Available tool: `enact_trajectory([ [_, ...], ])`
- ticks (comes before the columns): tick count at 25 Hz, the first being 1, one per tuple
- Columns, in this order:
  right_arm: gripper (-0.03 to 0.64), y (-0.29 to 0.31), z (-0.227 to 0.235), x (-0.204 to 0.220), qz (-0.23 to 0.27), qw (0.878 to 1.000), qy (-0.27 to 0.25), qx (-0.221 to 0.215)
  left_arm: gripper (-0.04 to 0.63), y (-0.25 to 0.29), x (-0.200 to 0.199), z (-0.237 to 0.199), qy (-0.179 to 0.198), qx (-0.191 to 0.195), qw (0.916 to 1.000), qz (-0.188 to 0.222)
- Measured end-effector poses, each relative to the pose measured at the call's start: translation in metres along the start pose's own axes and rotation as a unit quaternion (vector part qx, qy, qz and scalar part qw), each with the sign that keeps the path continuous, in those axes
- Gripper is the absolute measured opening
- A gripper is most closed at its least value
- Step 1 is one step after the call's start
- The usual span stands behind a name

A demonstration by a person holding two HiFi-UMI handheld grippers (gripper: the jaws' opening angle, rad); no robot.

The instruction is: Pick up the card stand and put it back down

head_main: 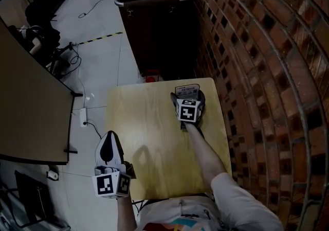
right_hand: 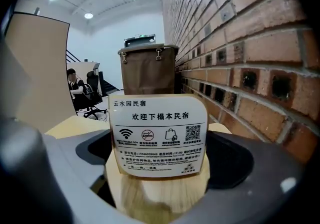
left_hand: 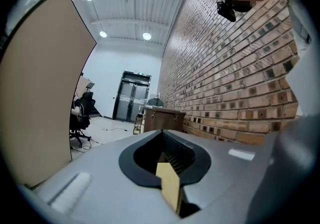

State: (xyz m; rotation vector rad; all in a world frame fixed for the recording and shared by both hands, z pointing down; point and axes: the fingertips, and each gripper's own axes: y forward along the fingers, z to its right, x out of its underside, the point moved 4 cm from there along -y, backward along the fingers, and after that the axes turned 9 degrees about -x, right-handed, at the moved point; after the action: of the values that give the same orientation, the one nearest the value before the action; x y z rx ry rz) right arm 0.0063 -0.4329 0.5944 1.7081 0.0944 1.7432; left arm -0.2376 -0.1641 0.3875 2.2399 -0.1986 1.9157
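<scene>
Right hand-held gripper (head_main: 187,99): jaws closed narrow on the wooden base of the card stand (right_hand: 157,135), printed card upright and facing its camera.
Left hand-held gripper (head_main: 109,140): jaws nearly together, holding nothing, at the near left edge of the surface (head_main: 154,137), well apart from the stand.
Card stand: near the far right of the surface, close to the brick wall (head_main: 257,70); whether its base is touching the wood or just clear of it cannot be told.
Slip risk: the hold is low on a rounded base, so a loose squeeze could let it rotate.
Tip risk: a tilted set-down would likely topple the tall card.
Edge risk: drifting forward could put it over the far edge.
</scene>
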Motion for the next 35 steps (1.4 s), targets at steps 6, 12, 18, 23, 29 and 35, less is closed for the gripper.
enact_trajectory([
  [6, 0.566, 0.007, -0.002, 0.004, -0.002, 1.0, -0.005, 0.003, 0.005, 0.004, 0.005, -0.002, -0.003, -0.014, 0.9999, -0.002],
  [12, 0.566, 0.007, -0.004, 0.0, 0.006, 1.0, -0.009, -0.005, 0.006, 0.005, 0.007, 0.0, -0.004, -0.012, 0.9999, -0.001],
  [18, 0.566, -0.004, -0.002, -0.008, 0.016, 1.0, -0.009, 0.001, 0.006, 0.001, 0.003, 0.001, -0.007, -0.009, 0.9999, 0.006],
  [23, 0.565, -0.064, -0.017, -0.063, 0.126, 0.992, 0.008, -0.027, 0.006, -0.003, -0.004, 0.0, -0.012, -0.005, 0.9998, 0.016],
  [29, 0.162, -0.193, -0.042, -0.12, 0.253, 0.965, 0.009, -0.07, 0.006, -0.012, -0.019, 0.016, -0.014, 0.021, 0.999, 0.037],
  [35, 0.0, -0.301, -0.057, -0.131, 0.347, 0.928, 0.024, -0.135, 0.005, -0.026, -0.039, 0.036, -0.002, 0.052, 0.9963, 0.068],
])
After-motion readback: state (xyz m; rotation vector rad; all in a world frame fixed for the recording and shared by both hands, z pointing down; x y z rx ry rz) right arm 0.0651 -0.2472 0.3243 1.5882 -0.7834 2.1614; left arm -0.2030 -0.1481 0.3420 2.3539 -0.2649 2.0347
